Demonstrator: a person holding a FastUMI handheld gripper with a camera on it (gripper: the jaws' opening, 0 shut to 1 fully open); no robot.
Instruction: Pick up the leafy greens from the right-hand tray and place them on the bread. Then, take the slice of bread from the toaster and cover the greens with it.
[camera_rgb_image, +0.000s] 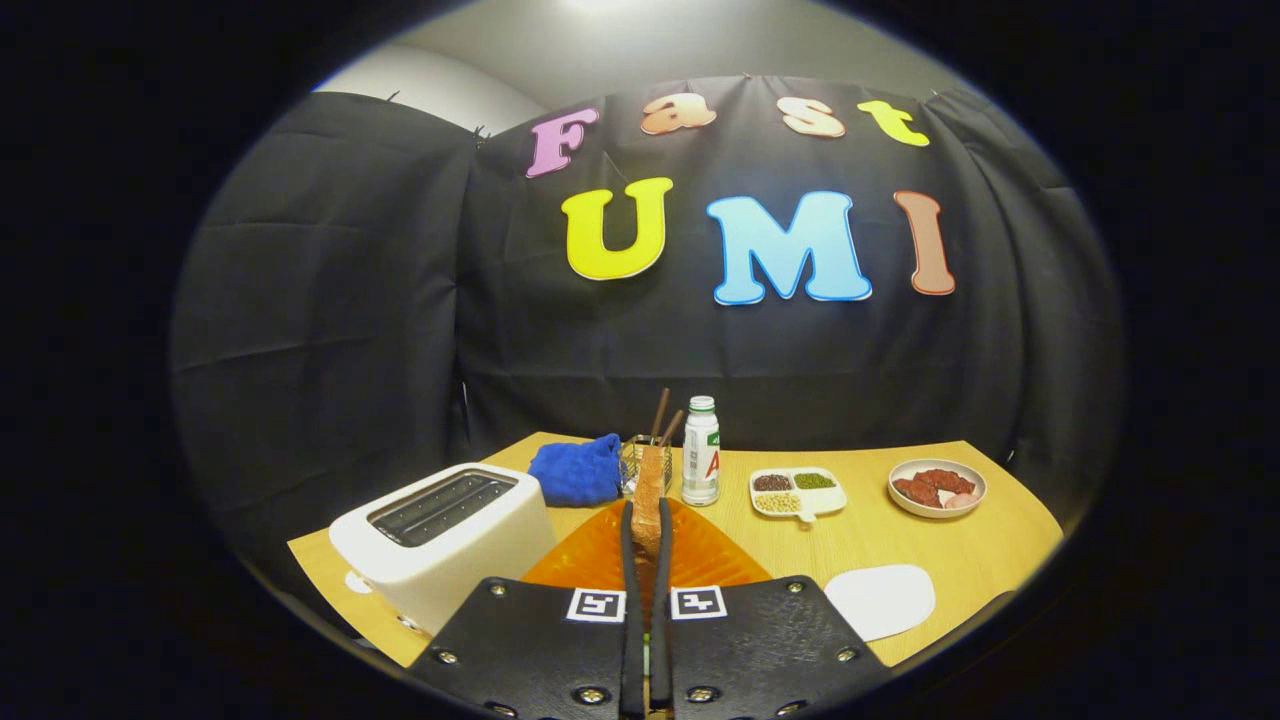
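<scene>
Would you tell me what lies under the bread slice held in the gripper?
The gripper is shut on the bread slice, held upright over an orange plate. The fingers and slice cover the plate's middle.

A toaster (445, 535) stands on a table (960, 555). Right of the toaster, an upright slice of bread (648, 505) is pinched between the gripper (647, 545) fingers, over a plate (710, 555). Behind the toaster lies a cloth (578, 470). Farther right stand a bottle (700, 452), a divided dish (797, 492) and a bowl (937, 487).
</scene>
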